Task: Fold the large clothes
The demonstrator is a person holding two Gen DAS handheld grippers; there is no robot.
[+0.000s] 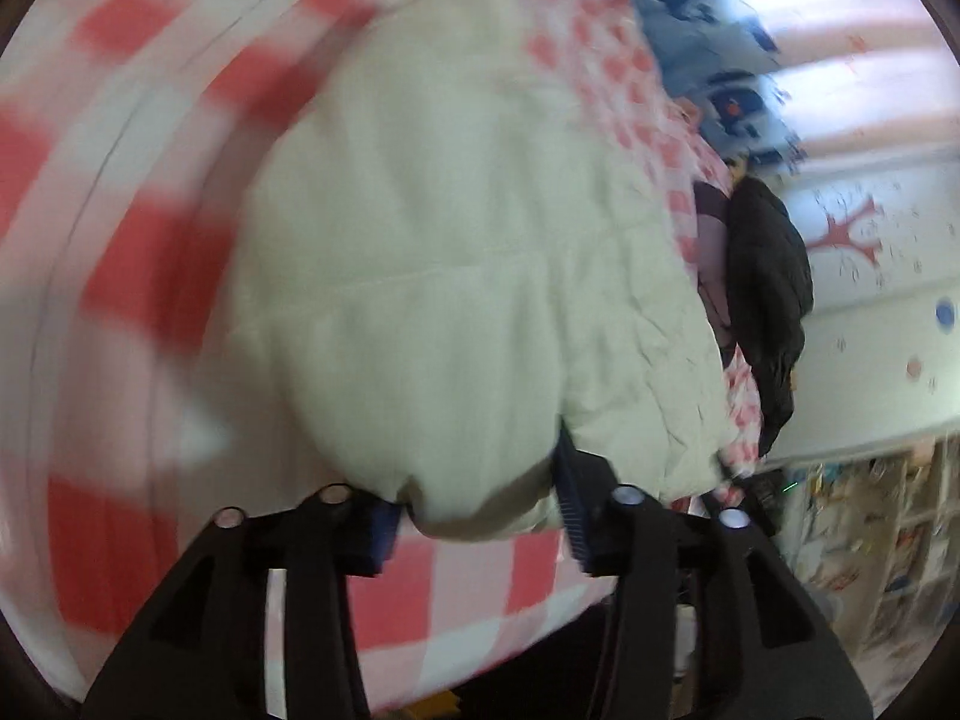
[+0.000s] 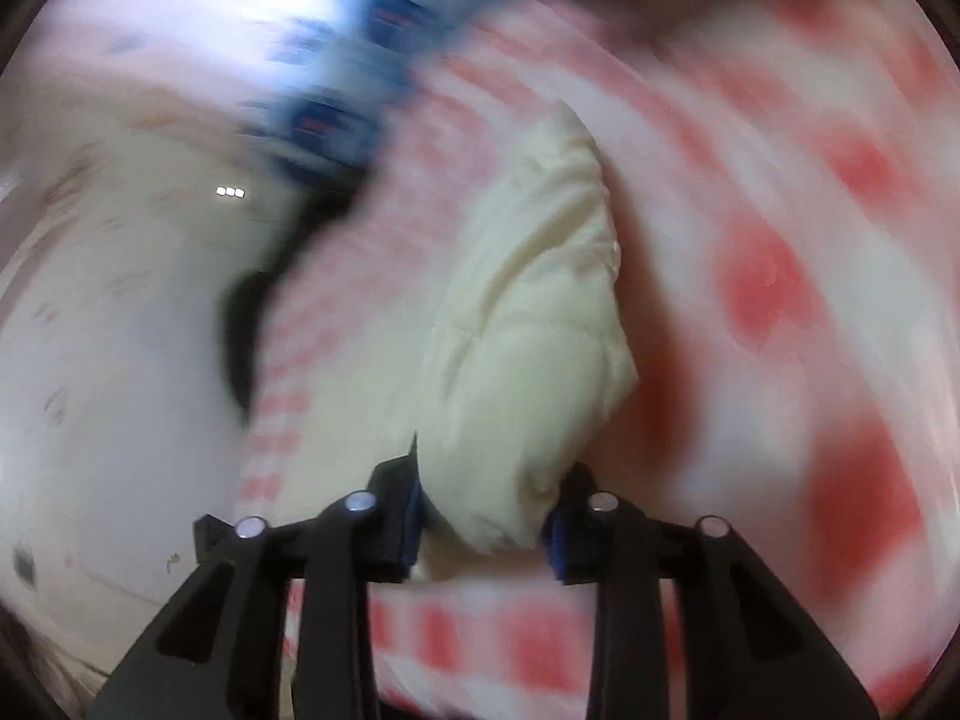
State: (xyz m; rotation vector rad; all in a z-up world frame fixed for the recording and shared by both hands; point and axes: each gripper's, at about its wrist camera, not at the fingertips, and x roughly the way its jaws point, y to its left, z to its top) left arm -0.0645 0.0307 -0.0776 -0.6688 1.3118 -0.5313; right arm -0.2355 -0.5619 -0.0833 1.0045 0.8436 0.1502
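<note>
1. Two tools grip one cream padded jacket (image 1: 456, 276), which lies on a bed with a red-and-white checked sheet (image 1: 120, 240).
2. Left tool (image 1: 477, 516), at the bottom centre of its view, is clenched on a puffy edge of the jacket bulging between its blue-padded fingers (image 1: 570, 516).
3. Right tool (image 2: 483, 525), low in its own view, grasps a narrower bunched part of the same jacket, which runs up toward the frame's centre.
4. Right of the jacket in the left view, a dark garment (image 1: 768, 300) hangs at the bed's edge, before a white wall with red and blue decorations (image 1: 870, 276).
5. Both views are blurred.
</note>
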